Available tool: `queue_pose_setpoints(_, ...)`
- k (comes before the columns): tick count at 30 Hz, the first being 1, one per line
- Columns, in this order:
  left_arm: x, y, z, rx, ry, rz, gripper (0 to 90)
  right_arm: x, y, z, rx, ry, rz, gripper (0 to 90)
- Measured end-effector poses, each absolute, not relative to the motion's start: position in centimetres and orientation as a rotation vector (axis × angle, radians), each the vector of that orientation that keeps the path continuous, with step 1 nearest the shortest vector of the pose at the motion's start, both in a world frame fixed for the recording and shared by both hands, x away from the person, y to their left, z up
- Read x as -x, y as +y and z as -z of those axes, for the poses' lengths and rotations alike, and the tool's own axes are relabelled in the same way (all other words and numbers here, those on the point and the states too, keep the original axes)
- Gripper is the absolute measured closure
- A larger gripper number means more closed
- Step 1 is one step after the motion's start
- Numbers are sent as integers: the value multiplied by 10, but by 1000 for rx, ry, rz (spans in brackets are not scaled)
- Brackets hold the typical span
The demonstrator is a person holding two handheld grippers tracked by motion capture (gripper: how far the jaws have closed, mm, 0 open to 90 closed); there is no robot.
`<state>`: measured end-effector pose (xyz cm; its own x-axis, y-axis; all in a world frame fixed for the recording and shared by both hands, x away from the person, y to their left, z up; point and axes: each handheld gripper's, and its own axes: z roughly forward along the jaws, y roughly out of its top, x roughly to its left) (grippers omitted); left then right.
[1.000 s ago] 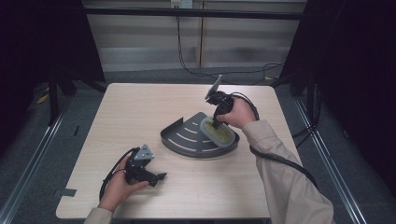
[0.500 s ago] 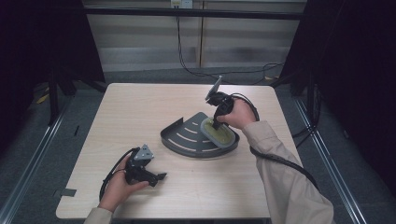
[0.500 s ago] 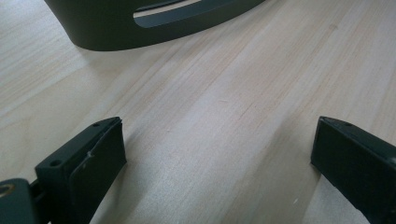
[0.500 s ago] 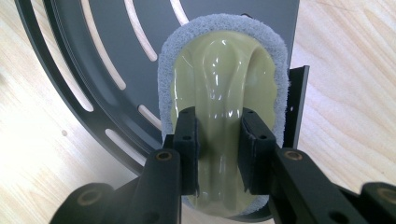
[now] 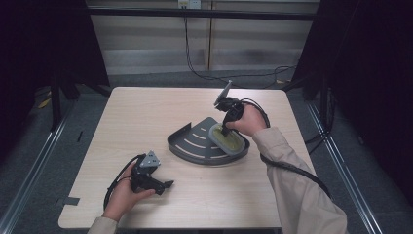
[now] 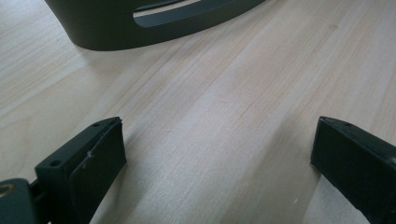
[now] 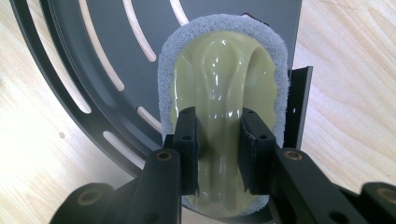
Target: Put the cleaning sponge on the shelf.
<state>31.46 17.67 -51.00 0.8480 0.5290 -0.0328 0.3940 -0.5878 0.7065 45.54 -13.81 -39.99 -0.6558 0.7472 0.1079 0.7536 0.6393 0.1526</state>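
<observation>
Pale wood-grain table (image 5: 146,122) fills the middle of the high view, dark floor on both sides.

Left side: left gripper (image 5: 163,185) lies low over the near-left part of the table, held in the person's left hand (image 5: 124,195), cable looping beside the wrist, grey three-cornered plate on top. Jaws point right, toward the rack. In the left gripper view the two black jaws stand wide apart, bare tabletop between them, nothing gripped. The dark curved wall of the rack (image 6: 154,28) shows at the top of that view, well apart from the jaw tips, with one slot cut through it.

Centre: dark grey fan-shaped rack (image 5: 195,141) sits flat on the table, slightly right of the middle. Curved rim faces the near-left; curved slots in its floor let the pale wood show through.

Right of centre: scrubbing pad (image 5: 229,141) rests on the rack's right part, just inside its straight edge. Right gripper view gives detail: grey fibrous pad (image 7: 163,74) underneath, glossy yellow-green moulded plastic handle on top, raised ridge running along its length.

Right side: right gripper (image 5: 225,130) comes down steeply on the pad from the far side, held in the right hand (image 5: 251,119), beige sleeve (image 5: 292,185) running back to the near-right edge. Its jaws are clamped on the handle's ridge, one pad on each flank (image 7: 187,140), both pressing the plastic. Scrubbing pad lies flat on the rack's floor.
</observation>
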Motion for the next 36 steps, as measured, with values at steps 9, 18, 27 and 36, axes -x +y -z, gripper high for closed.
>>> queue_pose_setpoints(9, -315, 177, 510, -2273, 666, -232, 25, -457, -139, 405, 1295, -2799, 299, 716)
queue_pose_setpoints(18, -315, 177, 510, -2272, 667, -233, 25, -456, -139, 416, 1286, -2784, 283, 715)
queue_pose_setpoints(27, -315, 177, 510, -2272, 667, -233, 25, -456, -141, 419, 1293, -2776, 275, 715)
queue_pose_setpoints(36, -315, 177, 510, -2276, 665, -232, 25, -458, -144, 423, 1299, -2770, 278, 715)
